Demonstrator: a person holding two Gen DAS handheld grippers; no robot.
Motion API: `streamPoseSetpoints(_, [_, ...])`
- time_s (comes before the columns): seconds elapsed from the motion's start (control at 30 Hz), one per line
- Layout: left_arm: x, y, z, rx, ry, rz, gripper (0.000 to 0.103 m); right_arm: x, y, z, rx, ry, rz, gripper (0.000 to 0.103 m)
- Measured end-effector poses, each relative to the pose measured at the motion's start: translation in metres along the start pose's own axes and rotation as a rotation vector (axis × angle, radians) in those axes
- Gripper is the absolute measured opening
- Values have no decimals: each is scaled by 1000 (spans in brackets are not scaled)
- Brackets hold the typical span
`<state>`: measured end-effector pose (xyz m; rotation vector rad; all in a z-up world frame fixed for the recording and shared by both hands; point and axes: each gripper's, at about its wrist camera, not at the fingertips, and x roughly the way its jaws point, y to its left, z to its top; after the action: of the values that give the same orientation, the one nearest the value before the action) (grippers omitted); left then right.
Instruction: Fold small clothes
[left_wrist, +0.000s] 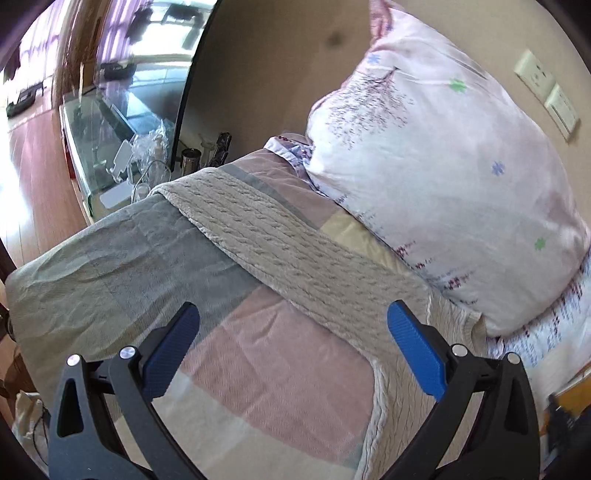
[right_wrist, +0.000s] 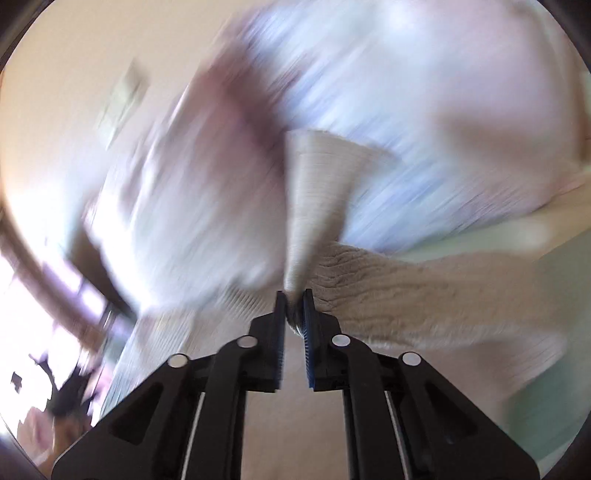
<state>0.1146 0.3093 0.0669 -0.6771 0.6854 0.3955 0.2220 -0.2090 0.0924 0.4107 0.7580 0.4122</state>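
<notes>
The right gripper (right_wrist: 294, 301) is pinching a corner of the beige knit garment (left_wrist: 280, 240), which is lying on the bed (left_wrist: 122, 258) just beside the pillow (left_wrist: 443, 192), probably to fold it over, while the left gripper (left_wrist: 291, 317) is hovering spread wide, empty, above it.

No legible text, label, brand or number anywhere (right wrist view heavily blurred).

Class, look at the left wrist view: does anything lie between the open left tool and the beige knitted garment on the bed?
Nothing visible does. The left tool hangs open above the checked bedsheet, and the beige knitted garment lies unobstructed ahead.
</notes>
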Motion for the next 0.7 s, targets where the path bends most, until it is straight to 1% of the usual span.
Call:
streamPoseSetpoints(0.03, [9,8,7,-44,20,-6,101,22,17,-15,-13,87,26,21])
streamPoseSetpoints(0.07, [20,19,16,-93,42,-22,97,48,39,-38,-27,202,69,22])
streamPoseSetpoints(0.1, [27,27,22,-125,52,-40,89,60,53,-55,-39,258,86,23])
streamPoseSetpoints(0.17, [45,43,36,-185,80,-56,80,59,61,-72,-37,272,79,37])
streamPoseSetpoints(0.2, [53,49,41,-208,87,-60,76,56,59,-74,-30,269,64,54])
streamPoseSetpoints(0.23, [59,55,45,-236,92,-67,74,52,53,-70,-23,263,40,63])
streamPoseSetpoints(0.3, [72,70,56,-300,93,-66,70,31,35,-62,-4,240,-31,63])
streamPoseSetpoints(0.33, [78,78,61,-337,93,-73,69,31,26,-58,12,233,-67,63])
streamPoseSetpoints(0.4, [90,95,68,-429,101,-93,60,14,4,-53,69,208,-135,64])
streamPoseSetpoints(0.43, [95,103,71,-472,96,-112,57,5,-7,-52,103,197,-170,66])
streamPoseSetpoints(0.5, [100,116,76,-550,76,-132,49,-4,-22,-52,139,185,-207,66])
streamPoseSetpoints(0.53, [102,120,80,-570,73,-131,46,-9,-27,-54,151,181,-222,66])
streamPoseSetpoints(0.57, [104,123,83,-587,68,-126,40,-16,-32,-58,162,179,-235,67])
streamPoseSetpoints(0.6, [106,125,86,-591,72,-107,24,-20,-34,-60,166,178,-241,67])
streamPoseSetpoints(0.63, [108,124,89,-580,84,-75,14,-24,-37,-62,168,181,-246,67])
streamPoseSetpoints(0.67, [108,118,92,-544,93,-41,7,-27,-37,-67,164,184,-248,67])
streamPoseSetpoints(0.7, [104,104,97,-467,84,-16,7,-29,-37,-70,160,187,-248,67])
